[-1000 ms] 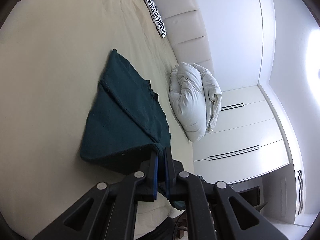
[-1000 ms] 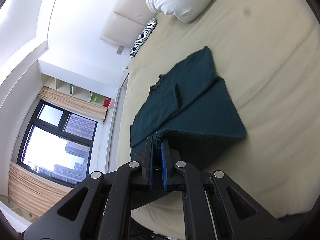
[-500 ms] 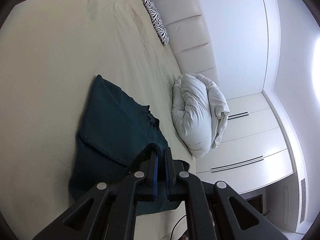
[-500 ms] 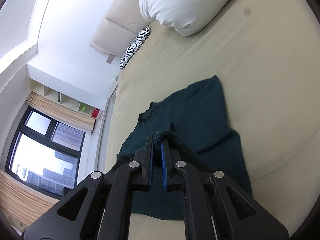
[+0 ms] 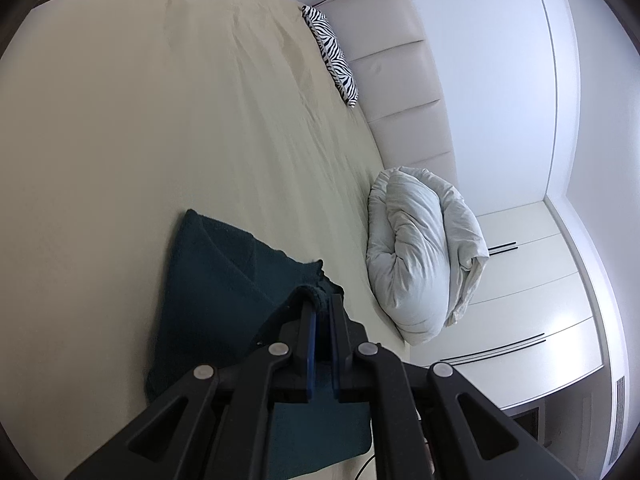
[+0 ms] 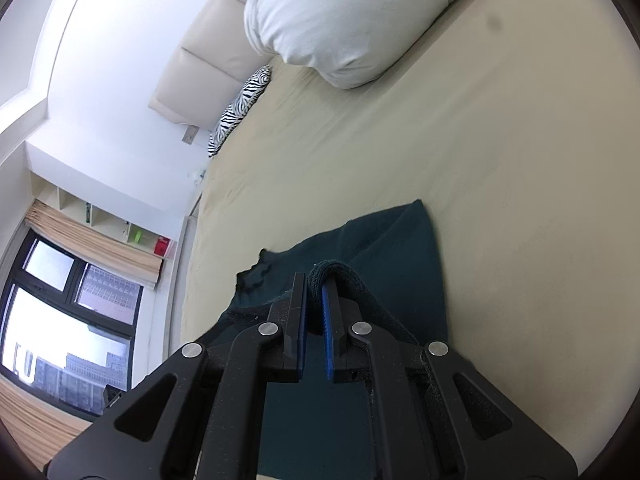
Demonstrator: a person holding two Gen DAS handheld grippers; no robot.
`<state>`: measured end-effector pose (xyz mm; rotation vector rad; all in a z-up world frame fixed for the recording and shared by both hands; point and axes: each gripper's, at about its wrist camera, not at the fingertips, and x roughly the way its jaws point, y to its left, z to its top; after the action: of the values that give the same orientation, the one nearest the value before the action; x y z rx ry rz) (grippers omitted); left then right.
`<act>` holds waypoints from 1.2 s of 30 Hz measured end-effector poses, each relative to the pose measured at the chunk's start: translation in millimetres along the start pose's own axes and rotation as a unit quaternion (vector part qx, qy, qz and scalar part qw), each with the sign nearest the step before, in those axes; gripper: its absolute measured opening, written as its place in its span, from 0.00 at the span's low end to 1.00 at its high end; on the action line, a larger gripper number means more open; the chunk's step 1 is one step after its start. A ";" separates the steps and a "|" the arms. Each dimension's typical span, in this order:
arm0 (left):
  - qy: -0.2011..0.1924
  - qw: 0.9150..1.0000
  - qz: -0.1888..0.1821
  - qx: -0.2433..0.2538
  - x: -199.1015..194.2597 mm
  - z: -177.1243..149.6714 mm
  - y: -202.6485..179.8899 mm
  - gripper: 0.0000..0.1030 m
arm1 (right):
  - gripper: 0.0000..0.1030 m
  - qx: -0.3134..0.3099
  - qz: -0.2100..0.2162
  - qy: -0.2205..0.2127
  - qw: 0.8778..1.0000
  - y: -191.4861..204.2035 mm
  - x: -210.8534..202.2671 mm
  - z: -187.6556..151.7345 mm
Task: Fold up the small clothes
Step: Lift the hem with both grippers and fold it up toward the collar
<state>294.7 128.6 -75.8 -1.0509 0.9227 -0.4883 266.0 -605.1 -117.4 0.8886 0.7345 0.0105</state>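
A dark teal knitted garment (image 5: 216,292) lies on the beige bed sheet (image 5: 160,120), its near part folded forward over the rest. My left gripper (image 5: 321,300) is shut on one corner of the garment's hem, which bunches between the blue pads. In the right wrist view the same teal garment (image 6: 400,248) spreads ahead, its frilled neckline at the left. My right gripper (image 6: 317,280) is shut on the other hem corner, with cloth draped over its right finger. Both held corners hang low over the garment's far part, close to the neckline.
A rolled white duvet (image 5: 420,256) lies by the padded headboard (image 5: 400,92). A zebra-print cushion (image 5: 332,56) leans there too. White wardrobes (image 5: 520,300) stand beyond the bed. The right wrist view shows the duvet (image 6: 344,20), a window (image 6: 60,320) and wall shelves (image 6: 100,220).
Both grippers have carried the hem forward over the garment towards the neckline and a little down. The lifted cloth now covers most of the garment's lower half.
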 end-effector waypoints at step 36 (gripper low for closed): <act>-0.031 0.996 0.073 -0.029 55.3 49.7 40.2 0.37 | 0.58 -0.007 -0.087 -0.013 0.996 -22.9 134.3 47.8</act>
<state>363.4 131.9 -124.9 -1.0370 0.9557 -0.3084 389.5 -613.1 -191.8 0.8068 0.7851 -0.1505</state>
